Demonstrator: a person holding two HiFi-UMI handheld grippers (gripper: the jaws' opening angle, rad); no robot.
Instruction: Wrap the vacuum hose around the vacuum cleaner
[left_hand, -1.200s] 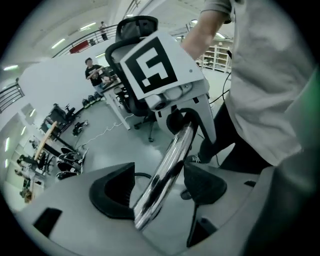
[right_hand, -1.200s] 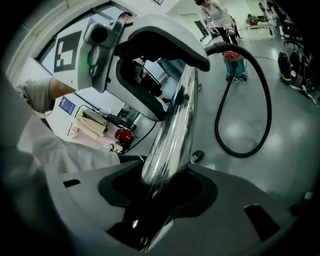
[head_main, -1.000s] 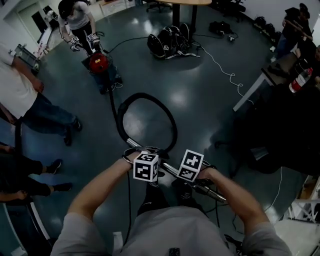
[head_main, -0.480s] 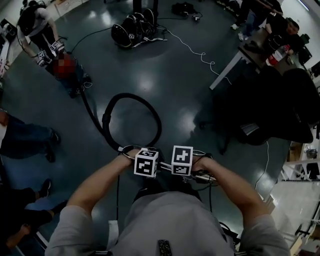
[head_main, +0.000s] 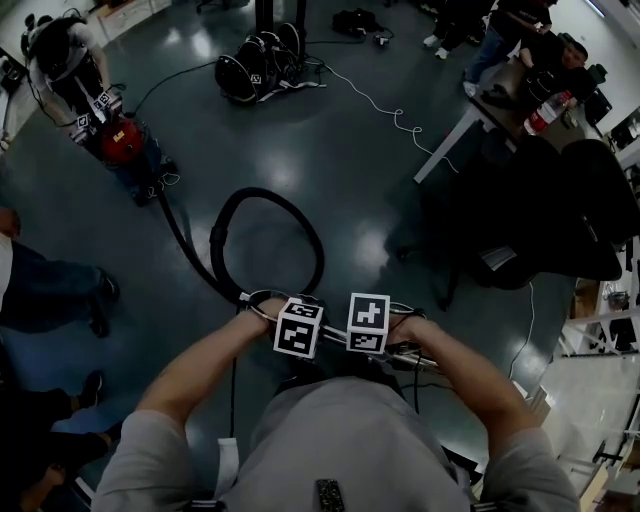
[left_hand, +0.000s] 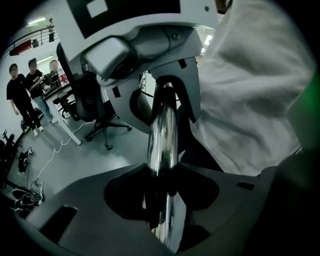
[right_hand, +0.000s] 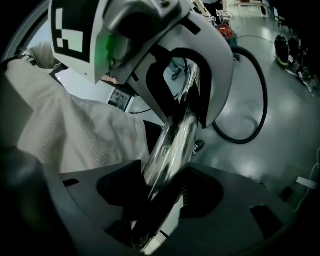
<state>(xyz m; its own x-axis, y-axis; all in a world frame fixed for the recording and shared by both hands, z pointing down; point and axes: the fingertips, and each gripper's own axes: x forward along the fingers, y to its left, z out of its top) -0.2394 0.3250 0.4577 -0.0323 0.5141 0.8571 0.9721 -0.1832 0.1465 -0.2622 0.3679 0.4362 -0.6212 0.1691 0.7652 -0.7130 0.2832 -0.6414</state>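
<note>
Mostly hidden behind the marker cubes (head_main: 298, 328), the metal tube (left_hand: 162, 131) sits clamped in the left claw (left_hand: 161, 172); jaws of the right claw (right_hand: 165, 176) are opening around it.

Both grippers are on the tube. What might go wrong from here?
The right gripper is opening its jaws around the tube; held by the left gripper alone, it may sag or twist. The hose loops on the floor just ahead: it may kink or snag. Pulling may tip the vacuum.

Open lab/office space: glossy grey floor (head_main: 340, 170), desk (head_main: 445, 147), office chair (left_hand: 100, 117), loose cable (head_main: 385, 105), another person (head_main: 60, 55) carrying marker-cube rigs (head_main: 100, 105).
</note>
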